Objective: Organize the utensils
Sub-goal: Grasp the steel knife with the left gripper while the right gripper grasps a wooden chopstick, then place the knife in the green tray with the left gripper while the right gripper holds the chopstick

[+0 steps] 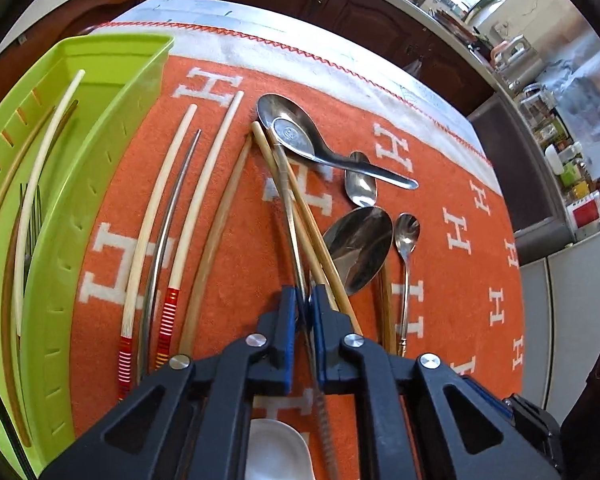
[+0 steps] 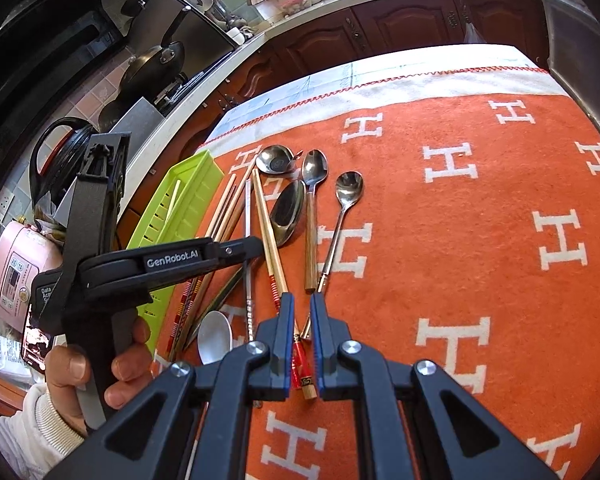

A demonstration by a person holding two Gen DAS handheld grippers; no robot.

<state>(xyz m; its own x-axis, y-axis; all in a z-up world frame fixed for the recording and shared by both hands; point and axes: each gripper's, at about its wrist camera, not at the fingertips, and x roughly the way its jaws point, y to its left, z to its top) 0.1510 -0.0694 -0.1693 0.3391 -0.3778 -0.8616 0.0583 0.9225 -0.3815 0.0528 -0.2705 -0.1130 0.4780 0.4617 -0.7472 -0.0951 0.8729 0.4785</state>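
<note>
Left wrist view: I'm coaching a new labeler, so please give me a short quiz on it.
1. True or false: the green tray is empty.
2. The chopstick clamped in the left hand-held gripper is: A wooden, B metal, C plastic.
3. Which letter repeats across the orange cloth?

Key: 1 false, it holds chopsticks and a fork; 2 B; 3 H.
</note>
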